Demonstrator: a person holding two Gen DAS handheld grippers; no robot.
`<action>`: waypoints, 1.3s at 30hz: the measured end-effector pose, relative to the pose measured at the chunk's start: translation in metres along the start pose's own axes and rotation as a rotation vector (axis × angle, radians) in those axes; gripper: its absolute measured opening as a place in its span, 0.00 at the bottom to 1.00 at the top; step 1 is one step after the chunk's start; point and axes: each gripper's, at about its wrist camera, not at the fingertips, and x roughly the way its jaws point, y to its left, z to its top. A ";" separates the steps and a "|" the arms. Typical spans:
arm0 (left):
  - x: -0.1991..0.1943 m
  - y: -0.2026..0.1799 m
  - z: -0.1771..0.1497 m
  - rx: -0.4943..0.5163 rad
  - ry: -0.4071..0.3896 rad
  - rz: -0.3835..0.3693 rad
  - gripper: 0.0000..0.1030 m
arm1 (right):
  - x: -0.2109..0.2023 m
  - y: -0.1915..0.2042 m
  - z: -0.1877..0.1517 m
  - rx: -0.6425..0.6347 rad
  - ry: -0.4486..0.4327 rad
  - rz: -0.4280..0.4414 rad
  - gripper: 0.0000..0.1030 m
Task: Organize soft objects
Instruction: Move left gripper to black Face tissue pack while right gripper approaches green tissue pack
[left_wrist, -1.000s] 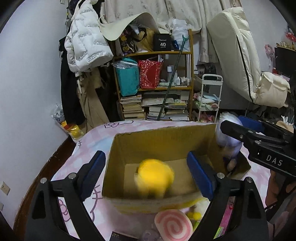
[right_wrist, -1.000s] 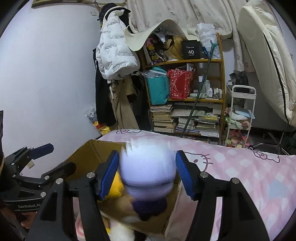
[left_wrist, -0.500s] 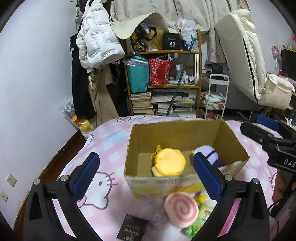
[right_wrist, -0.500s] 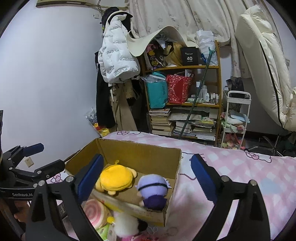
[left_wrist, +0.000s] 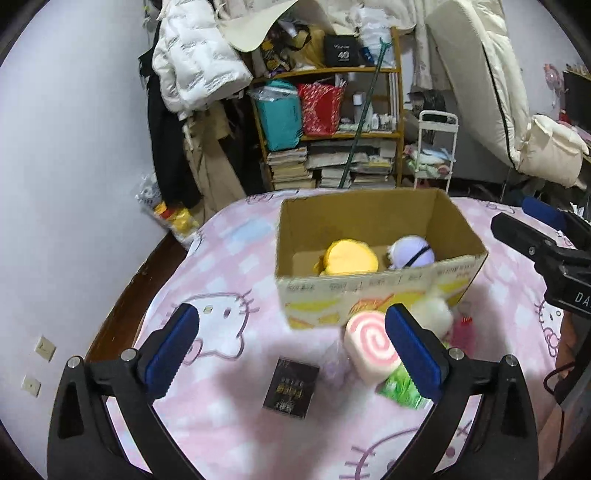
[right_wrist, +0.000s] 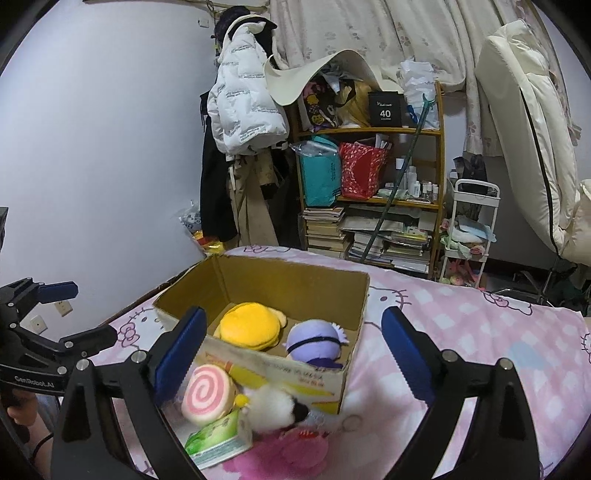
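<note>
Two plushies boxed (four outside)

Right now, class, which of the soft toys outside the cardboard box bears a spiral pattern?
The round pink-and-white swirl cushion, lying against the box's front beside the fluffy white plush, which is plain.

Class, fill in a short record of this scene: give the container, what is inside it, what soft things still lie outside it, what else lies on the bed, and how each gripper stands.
Container: cardboard box on the pink bedsheet
Inside: yellow plush; purple plush
Outside, in front of box: pink swirl plush; white fluffy plush
Other items: green packet; black booklet
Left gripper: open, empty
Right gripper: open, empty
</note>
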 end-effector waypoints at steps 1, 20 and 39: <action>-0.001 0.002 -0.003 -0.008 0.013 0.001 0.97 | -0.003 0.002 -0.002 -0.005 0.006 0.001 0.97; 0.034 0.018 -0.037 -0.029 0.280 -0.031 0.97 | -0.006 0.026 -0.035 -0.049 0.146 0.043 0.97; 0.094 0.018 -0.059 -0.047 0.509 -0.001 0.97 | 0.021 0.052 -0.057 -0.146 0.266 0.045 0.97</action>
